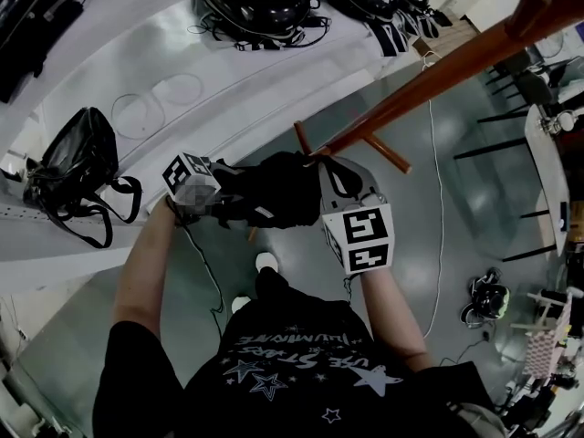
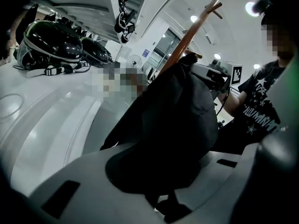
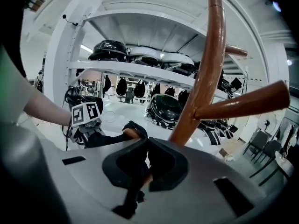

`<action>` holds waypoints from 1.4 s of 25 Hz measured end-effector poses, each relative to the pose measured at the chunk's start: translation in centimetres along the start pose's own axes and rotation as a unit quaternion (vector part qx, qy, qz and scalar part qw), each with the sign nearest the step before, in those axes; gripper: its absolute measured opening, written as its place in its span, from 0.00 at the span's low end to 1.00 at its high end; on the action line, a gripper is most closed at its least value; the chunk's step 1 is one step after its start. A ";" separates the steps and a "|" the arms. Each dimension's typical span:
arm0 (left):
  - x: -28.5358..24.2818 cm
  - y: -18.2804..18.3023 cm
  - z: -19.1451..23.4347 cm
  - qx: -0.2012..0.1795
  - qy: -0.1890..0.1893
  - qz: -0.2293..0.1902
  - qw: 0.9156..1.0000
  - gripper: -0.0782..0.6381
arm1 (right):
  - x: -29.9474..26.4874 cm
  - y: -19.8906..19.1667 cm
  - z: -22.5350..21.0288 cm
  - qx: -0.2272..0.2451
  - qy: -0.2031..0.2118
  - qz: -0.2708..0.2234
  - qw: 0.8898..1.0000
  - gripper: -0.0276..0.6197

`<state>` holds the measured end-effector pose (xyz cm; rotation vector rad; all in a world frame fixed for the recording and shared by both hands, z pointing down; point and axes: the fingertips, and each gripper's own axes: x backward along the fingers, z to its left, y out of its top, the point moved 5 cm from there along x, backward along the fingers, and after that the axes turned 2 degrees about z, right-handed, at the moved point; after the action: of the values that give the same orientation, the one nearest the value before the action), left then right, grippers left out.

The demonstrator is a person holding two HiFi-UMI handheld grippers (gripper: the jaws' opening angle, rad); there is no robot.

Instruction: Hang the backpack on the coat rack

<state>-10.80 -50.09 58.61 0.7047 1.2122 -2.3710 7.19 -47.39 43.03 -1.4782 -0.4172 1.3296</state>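
Note:
The black backpack (image 1: 274,190) hangs between my two grippers, right at the brown wooden coat rack (image 1: 438,67). My left gripper (image 1: 226,197) is shut on the backpack's body (image 2: 177,120), which fills the left gripper view. My right gripper (image 1: 333,167) is shut on a thin black strap (image 3: 138,174) of the backpack. In the right gripper view the strap's loop (image 3: 133,130) lies over the tip of a brown peg just beyond the jaws. The rack's pole (image 3: 205,78) rises close behind, with a longer peg (image 3: 243,104) sticking out to the right.
A second black bag (image 1: 78,167) lies on the white shelf (image 1: 210,71) at the left. Black helmets (image 1: 260,3) sit on the shelving beyond. A table and dark chairs (image 1: 547,144) stand at the right, and a cable (image 1: 443,199) runs along the grey floor.

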 end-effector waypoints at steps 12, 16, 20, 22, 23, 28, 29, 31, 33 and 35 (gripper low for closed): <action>-0.2 0.1 0.1 -0.006 0.000 0.006 1.000 0.21 | 0.1 0.1 0.1 -0.007 0.022 -0.004 1.000 0.07; 0.5 -0.4 -0.5 -0.011 -0.005 0.012 1.000 0.21 | 0.8 0.4 0.8 -0.001 0.035 -0.003 0.999 0.07; 1.4 -0.7 -0.9 -0.020 -0.011 0.019 1.000 0.21 | 1.4 0.8 1.4 0.002 0.047 -0.008 0.999 0.07; 1.9 -0.6 -1.0 -0.023 -0.013 0.021 0.999 0.21 | 1.5 1.2 1.5 0.003 0.047 -0.008 0.999 0.07; 2.1 -0.5 -1.0 -0.025 -0.014 0.022 0.999 0.21 | 1.6 1.3 1.5 0.000 0.046 -0.006 0.999 0.07; 3.0 0.0 -0.9 -0.035 -0.025 0.025 0.999 0.21 | 1.9 2.5 1.5 -0.016 0.046 0.001 0.999 0.07; 3.0 0.0 -0.8 -0.035 -0.027 0.025 0.999 0.21 | 1.7 2.5 1.4 -0.018 0.045 0.004 0.999 0.07; 2.7 0.1 -0.3 -0.033 -0.028 0.030 0.999 0.21 | 1.2 2.3 1.2 -0.028 0.043 0.017 0.999 0.07; 2.3 0.2 0.4 -0.028 -0.028 0.038 0.998 0.21 | 0.6 1.8 0.8 -0.043 0.042 0.033 0.998 0.07; 1.8 0.2 1.0 -0.025 -0.029 0.048 0.998 0.21 | 0.2 1.3 0.5 -0.055 0.040 0.047 0.997 0.07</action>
<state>-12.44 -51.22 57.92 0.6585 1.1829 -2.2593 6.37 -47.52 41.96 -1.6552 -0.3776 1.3328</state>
